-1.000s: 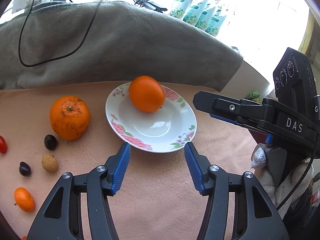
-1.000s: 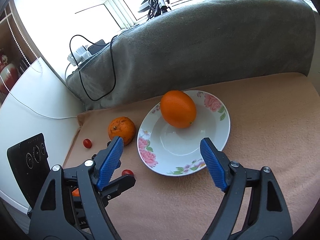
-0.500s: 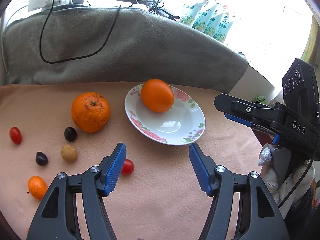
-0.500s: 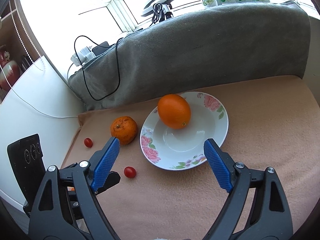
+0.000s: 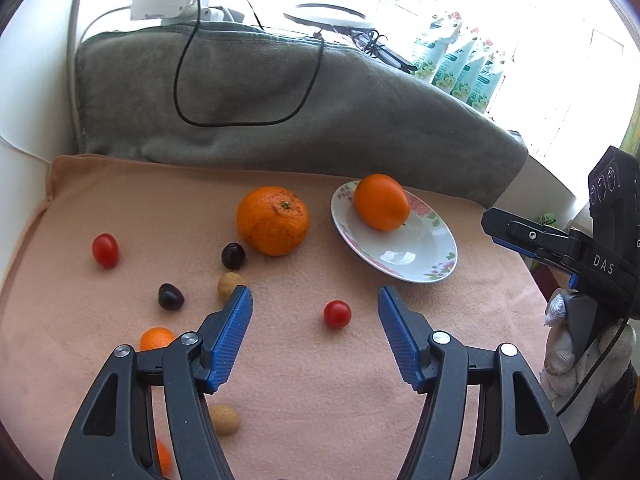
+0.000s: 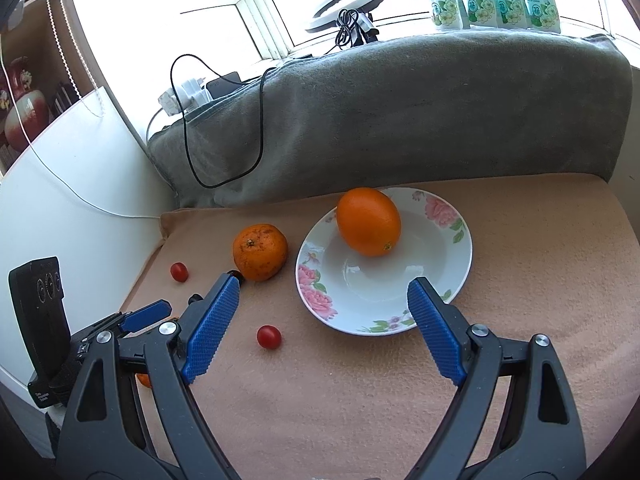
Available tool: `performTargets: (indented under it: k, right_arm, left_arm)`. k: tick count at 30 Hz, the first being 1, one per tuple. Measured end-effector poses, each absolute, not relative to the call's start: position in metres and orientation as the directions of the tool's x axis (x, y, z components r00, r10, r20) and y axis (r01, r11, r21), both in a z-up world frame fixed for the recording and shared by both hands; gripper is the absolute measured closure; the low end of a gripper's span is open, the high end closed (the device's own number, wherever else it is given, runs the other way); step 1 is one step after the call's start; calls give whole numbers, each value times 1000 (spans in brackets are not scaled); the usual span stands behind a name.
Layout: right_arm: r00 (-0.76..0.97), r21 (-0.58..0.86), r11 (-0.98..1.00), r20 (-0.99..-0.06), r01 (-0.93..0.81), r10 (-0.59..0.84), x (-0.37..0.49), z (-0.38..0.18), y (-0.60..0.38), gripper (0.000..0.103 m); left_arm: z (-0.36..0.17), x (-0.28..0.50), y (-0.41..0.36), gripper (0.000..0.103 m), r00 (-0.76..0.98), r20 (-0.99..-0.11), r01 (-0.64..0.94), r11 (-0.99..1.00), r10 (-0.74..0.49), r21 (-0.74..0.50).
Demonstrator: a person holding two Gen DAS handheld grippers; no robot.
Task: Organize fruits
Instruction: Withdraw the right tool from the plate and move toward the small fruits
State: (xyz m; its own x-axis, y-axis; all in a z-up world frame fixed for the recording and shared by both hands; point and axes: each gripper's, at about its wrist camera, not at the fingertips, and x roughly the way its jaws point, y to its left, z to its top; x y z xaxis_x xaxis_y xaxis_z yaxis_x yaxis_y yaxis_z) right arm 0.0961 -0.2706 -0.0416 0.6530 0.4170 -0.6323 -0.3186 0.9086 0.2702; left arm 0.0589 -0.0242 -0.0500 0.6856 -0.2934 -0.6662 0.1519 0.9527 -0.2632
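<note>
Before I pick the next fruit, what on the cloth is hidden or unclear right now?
- Small orange fruit, left wrist view: partly behind the left gripper's finger.
- Tan fruit, same view: its lower edge is covered by that fingertip.
- Blurred orange thing at the bottom edge: seen through the frame, identity unclear.
- Dark fruits, right wrist view: almost wholly behind the right gripper's finger.

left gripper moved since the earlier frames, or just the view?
Yes. The left gripper has pulled back and to the left of the plate: the plate now sits up and right of its fingers, and the tomato lies ahead between them.
</note>
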Motion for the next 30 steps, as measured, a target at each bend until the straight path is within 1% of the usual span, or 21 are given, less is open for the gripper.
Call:
performTargets:
  k: [13,23,30]
  right_arm:
    - [610,195,884,-659,-426,440,91,-49,-224,14]
    - [566,152,861,-696,-485,441,94,-64,-187,14]
    - [535,129,844,-722,-520,439,99,-78,-161,16]
  left_arm:
    - [-61,32,32,38,705,-684,28,972,-186,-235]
    - [-78,28,54,38,687,-705,-16,966,-177,-259]
    - [-87,30,62,44,669,-719,-22,961,-192,-277]
